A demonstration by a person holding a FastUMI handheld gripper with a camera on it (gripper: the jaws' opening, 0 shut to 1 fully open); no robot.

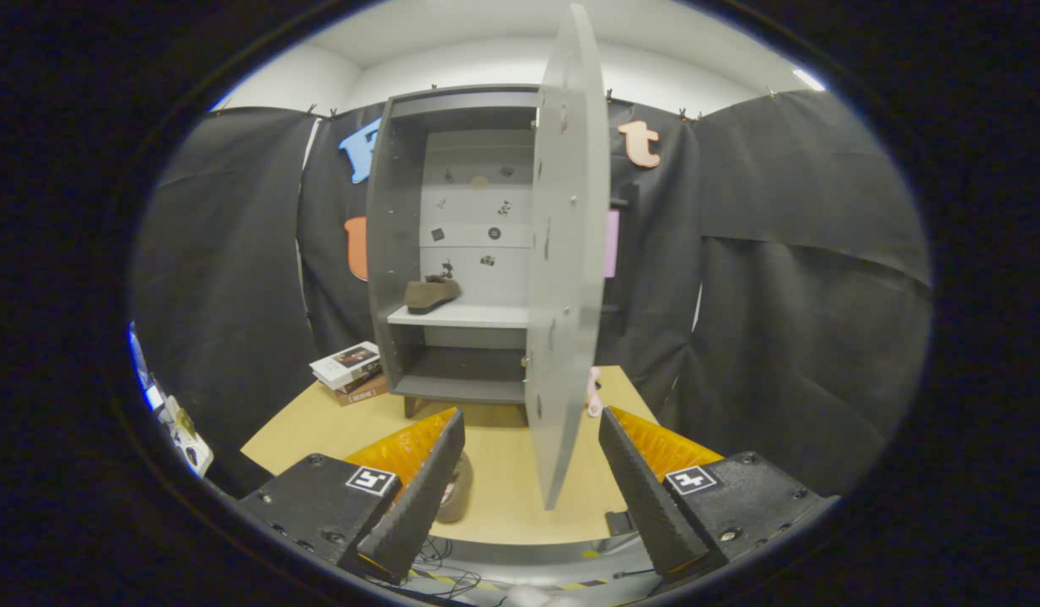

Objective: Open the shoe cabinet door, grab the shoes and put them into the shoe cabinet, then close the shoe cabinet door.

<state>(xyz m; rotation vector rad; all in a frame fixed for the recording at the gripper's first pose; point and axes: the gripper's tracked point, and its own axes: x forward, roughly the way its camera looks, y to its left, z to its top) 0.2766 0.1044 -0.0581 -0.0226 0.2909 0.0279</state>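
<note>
No legible text (book covers blurred)

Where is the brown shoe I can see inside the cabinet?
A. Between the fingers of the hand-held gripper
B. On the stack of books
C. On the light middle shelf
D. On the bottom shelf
C: the brown shoe rests on the light middle shelf of the cabinet, whose door stands open, beyond the open hand-held gripper.

My one camera rides on the gripper, looking forward along its spread fingers, level over the surface. It faces the cabinet squarely from a moderate distance, the open door swung edge-on toward the lens.
</note>
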